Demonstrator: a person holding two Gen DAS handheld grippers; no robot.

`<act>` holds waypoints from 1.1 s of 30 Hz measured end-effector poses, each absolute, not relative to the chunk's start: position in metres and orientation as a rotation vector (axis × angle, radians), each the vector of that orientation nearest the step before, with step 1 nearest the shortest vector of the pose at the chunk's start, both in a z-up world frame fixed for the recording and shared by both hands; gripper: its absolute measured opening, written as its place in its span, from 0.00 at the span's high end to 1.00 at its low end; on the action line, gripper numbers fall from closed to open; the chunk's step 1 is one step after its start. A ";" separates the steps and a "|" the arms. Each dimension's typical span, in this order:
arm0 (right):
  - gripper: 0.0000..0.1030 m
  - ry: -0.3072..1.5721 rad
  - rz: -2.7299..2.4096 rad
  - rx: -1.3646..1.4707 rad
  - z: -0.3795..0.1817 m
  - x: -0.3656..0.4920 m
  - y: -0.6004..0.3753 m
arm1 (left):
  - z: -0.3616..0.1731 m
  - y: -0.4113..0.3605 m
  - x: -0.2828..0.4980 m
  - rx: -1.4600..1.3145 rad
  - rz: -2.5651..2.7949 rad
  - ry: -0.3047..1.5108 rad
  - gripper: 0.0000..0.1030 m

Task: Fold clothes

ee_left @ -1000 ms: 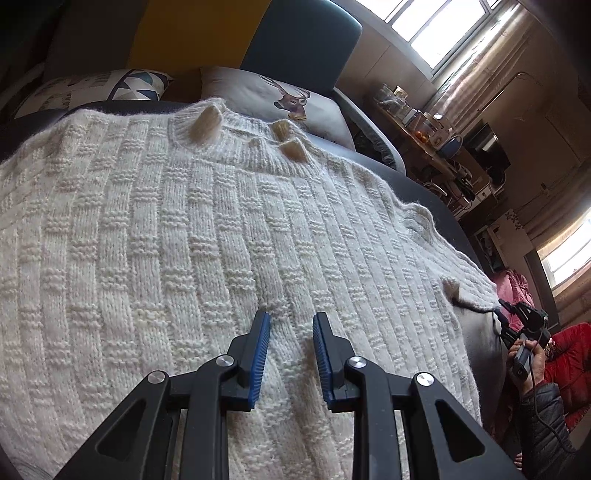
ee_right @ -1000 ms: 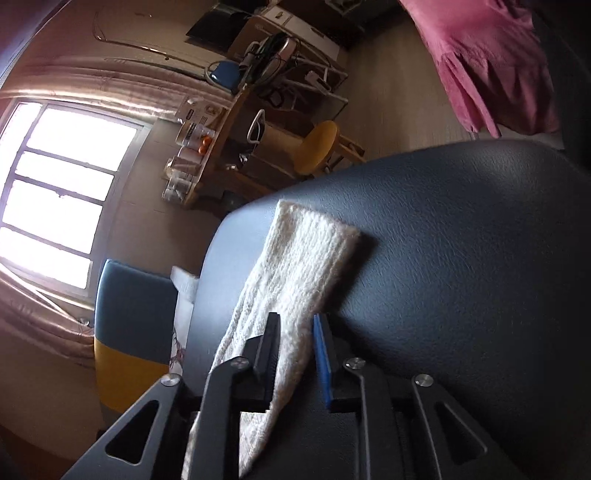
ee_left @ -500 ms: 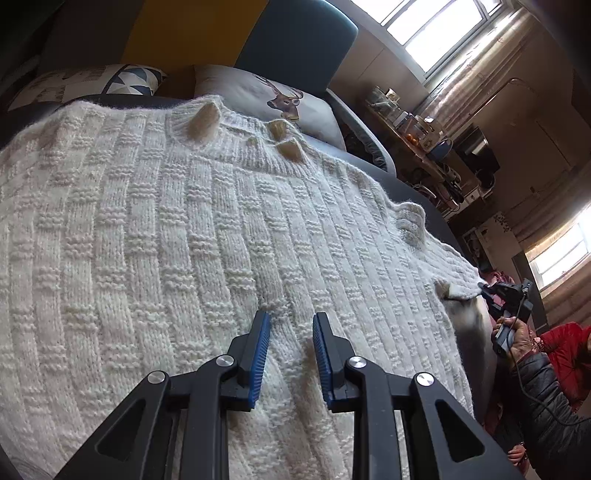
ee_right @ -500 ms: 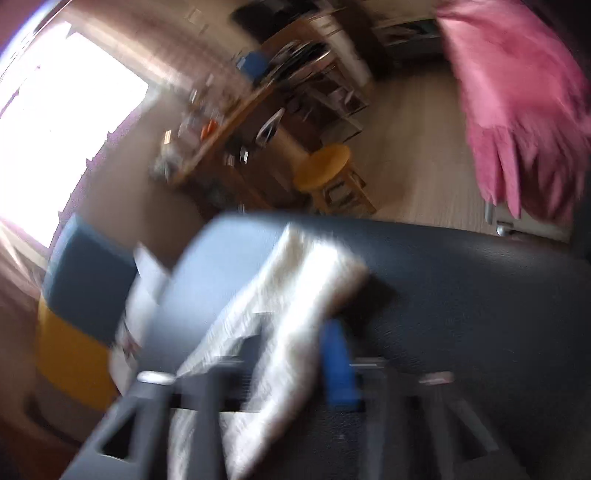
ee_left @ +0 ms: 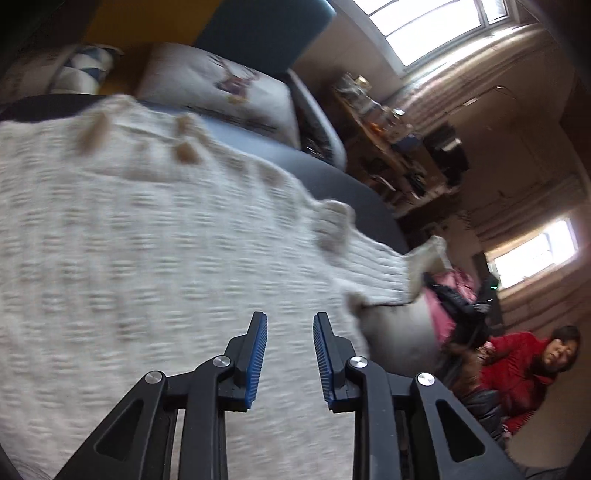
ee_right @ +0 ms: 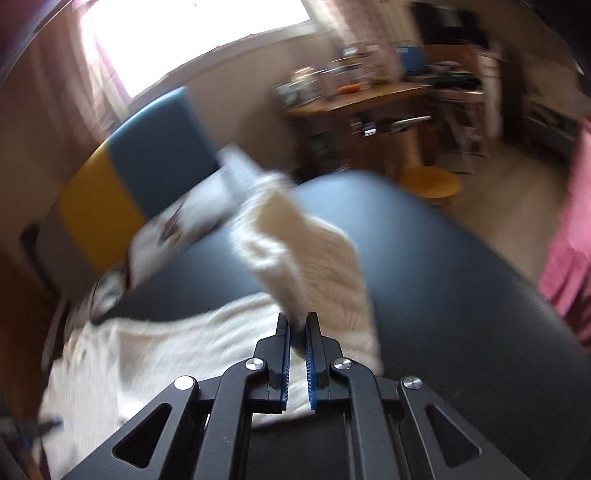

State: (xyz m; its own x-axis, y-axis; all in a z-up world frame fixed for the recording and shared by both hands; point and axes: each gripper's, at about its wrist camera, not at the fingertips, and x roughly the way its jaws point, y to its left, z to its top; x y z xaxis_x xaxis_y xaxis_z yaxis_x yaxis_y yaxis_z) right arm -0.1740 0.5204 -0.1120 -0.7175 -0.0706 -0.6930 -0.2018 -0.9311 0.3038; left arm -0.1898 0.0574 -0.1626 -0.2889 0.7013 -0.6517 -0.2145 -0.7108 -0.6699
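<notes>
Right wrist: sleeve [ee_right: 295, 258] pinched in right gripper [ee_right: 297, 325].

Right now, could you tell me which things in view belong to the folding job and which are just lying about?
In the job:
cream knit sweater
its sleeve, pinched by the right gripper
left gripper, open above the sweater

Lying about:
deer cushion
patterned cushion
pink garment
wooden stool
cluttered desk

You get daylight from blown-out windows [ee_left: 436, 26] in both views; motion blur smears the sweater [ee_left: 147, 236] and room, fisheye bends and darkens the corners
</notes>
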 end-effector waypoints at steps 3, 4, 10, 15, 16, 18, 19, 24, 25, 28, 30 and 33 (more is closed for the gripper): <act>0.92 0.474 2.833 -1.240 -0.123 -0.168 0.492 | -0.159 0.101 -0.205 -1.408 1.903 -0.683 0.74; 0.92 0.458 2.838 -1.265 -0.127 -0.167 0.486 | -0.159 0.115 -0.209 -1.423 1.850 -0.703 0.71; 0.92 0.449 2.869 -1.292 -0.147 -0.150 0.471 | -0.180 0.202 -0.245 -1.538 1.590 -0.898 0.66; 0.92 0.294 2.916 -1.294 -0.146 -0.143 0.449 | -0.202 0.259 -0.271 -1.616 1.488 -0.941 0.61; 0.92 0.258 2.927 -1.293 -0.146 -0.142 0.444 | -0.208 0.269 -0.275 -1.642 1.481 -0.934 0.61; 0.92 0.204 2.941 -1.288 -0.145 -0.141 0.436 | -0.219 0.284 -0.281 -1.676 1.471 -0.923 0.61; 0.92 0.180 2.948 -1.281 -0.145 -0.139 0.433 | -0.223 0.290 -0.283 -1.693 1.477 -0.912 0.61; 0.92 0.162 2.971 -1.274 -0.145 -0.136 0.430 | -0.240 0.310 -0.293 -1.758 1.476 -0.890 0.61; 0.92 0.160 2.971 -1.278 -0.145 -0.136 0.430 | -0.241 0.313 -0.292 -1.754 1.469 -0.887 0.66; 0.91 0.185 2.960 -1.275 -0.144 -0.135 0.433 | -0.233 0.326 -0.289 -1.716 1.521 -0.785 0.95; 0.84 0.266 2.954 -1.245 -0.139 -0.130 0.441 | -0.214 0.328 -0.287 -1.646 1.594 -0.707 0.94; 0.44 0.567 2.959 -1.199 -0.134 -0.112 0.460 | -0.181 0.317 -0.289 -1.537 1.664 -0.706 0.95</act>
